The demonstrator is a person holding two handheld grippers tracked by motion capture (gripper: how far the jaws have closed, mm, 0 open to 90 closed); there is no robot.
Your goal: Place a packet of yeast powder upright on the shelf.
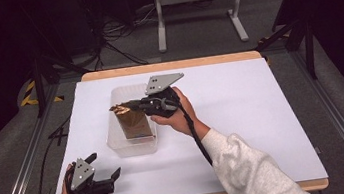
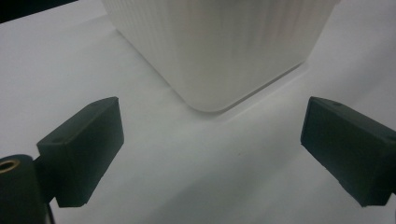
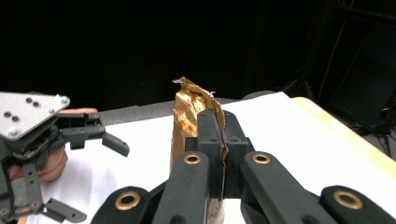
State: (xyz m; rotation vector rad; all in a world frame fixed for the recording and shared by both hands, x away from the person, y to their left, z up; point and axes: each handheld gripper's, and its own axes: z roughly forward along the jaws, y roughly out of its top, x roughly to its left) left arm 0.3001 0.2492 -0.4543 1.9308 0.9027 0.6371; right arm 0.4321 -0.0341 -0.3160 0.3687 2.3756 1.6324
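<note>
The right gripper [image 1: 128,104] has its fingers [image 3: 208,135] clenched on the crimped top edge of a shiny gold-brown foil pouch [image 1: 133,122], which stands upright inside a translucent white plastic tub [image 1: 115,142] on the white-covered bench [image 1: 243,118]. In the right gripper view the foil is pinched flat between the two black pads, its torn-looking tip poking up above them. From the high view the pouch's lower part sits within the tub's walls while the top rises above the rim, so it is either nearly seated or only just starting out; the pictures alone do not tell which way the work is heading. If it is being put in, what seems left is to let go and draw the hand away; if it is being taken out, the whole lift is still to come. The left gripper [image 1: 101,179] rests at the near left edge of the bench, well apart from the pouch, its fingers [image 2: 84,149] spread wide and empty, pointing toward the ribbed corner of the tub.
</note>
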